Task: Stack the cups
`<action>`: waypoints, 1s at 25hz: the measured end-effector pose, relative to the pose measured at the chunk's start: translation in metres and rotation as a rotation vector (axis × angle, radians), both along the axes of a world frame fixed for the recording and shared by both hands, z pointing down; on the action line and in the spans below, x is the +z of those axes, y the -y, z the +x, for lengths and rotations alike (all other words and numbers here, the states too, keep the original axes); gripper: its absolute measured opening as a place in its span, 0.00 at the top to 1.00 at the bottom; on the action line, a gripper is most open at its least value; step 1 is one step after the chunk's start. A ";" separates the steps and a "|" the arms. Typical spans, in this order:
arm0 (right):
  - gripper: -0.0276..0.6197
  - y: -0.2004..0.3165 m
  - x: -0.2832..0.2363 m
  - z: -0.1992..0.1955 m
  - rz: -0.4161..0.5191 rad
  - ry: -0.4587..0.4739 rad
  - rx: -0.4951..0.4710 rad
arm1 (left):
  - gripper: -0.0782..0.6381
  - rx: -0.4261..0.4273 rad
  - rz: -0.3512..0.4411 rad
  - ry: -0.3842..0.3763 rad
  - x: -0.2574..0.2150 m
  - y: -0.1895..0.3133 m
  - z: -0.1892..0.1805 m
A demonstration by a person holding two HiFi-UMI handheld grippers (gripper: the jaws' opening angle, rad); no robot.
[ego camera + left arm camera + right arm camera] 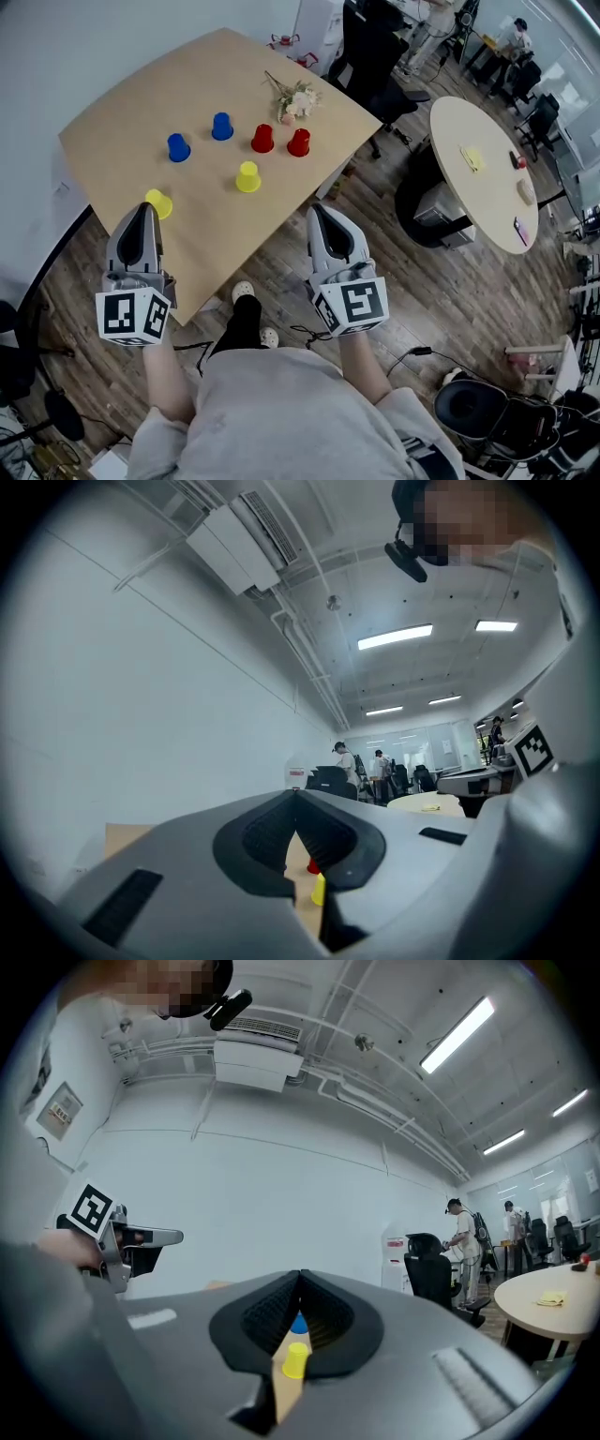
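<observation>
1. On the smooth tan table (141, 94), six small plastic cups stand apart: blue cups (178, 147), red cups (262, 139), yellow cups (247, 177).
2. Bare tabletop surrounds them; a flower sprig (295, 98) lies near the far edge.
3. Left gripper (143, 208) and right gripper (317, 212), both closed and empty, hover at the near edge; one yellow cup sits just beside the left tip.

Tan wooden surface (187, 84): a yellow cup (158, 203) just beside the left gripper (142, 210); beyond it, a second yellow cup (247, 177), two blue cups (178, 147) (222, 126), two red cups (262, 139) (299, 142), and farthest, a flower sprig (295, 98).
</observation>
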State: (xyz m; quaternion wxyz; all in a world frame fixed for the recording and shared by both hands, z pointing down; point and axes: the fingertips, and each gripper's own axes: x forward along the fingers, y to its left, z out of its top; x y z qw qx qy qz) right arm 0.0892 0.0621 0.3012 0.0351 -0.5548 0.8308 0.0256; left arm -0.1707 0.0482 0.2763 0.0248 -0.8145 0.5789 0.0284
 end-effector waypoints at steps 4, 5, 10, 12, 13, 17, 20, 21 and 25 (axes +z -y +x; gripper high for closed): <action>0.94 0.029 0.005 -0.004 -0.015 -0.008 -0.005 | 0.88 -0.013 -0.043 0.005 0.015 0.030 -0.010; 0.94 0.038 0.006 -0.005 -0.020 -0.003 -0.005 | 0.88 -0.016 -0.051 0.005 0.018 0.038 -0.012; 0.94 0.084 0.011 -0.016 -0.044 0.020 -0.018 | 0.88 -0.047 -0.088 0.011 0.039 0.078 -0.029; 0.94 0.101 0.014 -0.022 -0.057 0.020 -0.030 | 0.88 -0.060 -0.118 0.019 0.052 0.092 -0.037; 0.94 0.109 0.016 -0.025 -0.064 0.018 -0.035 | 0.88 -0.068 -0.134 0.024 0.059 0.099 -0.041; 0.94 0.136 0.027 -0.036 -0.095 0.002 -0.049 | 0.88 -0.096 -0.213 0.046 0.095 0.123 -0.056; 0.94 0.154 0.040 -0.042 -0.127 -0.005 -0.053 | 0.88 -0.141 -0.286 0.083 0.130 0.138 -0.072; 0.94 0.159 0.044 -0.044 -0.138 -0.007 -0.054 | 0.87 -0.154 -0.312 0.092 0.142 0.142 -0.077; 0.94 0.171 0.060 -0.053 -0.180 -0.014 -0.054 | 0.72 -0.191 -0.421 0.110 0.186 0.148 -0.095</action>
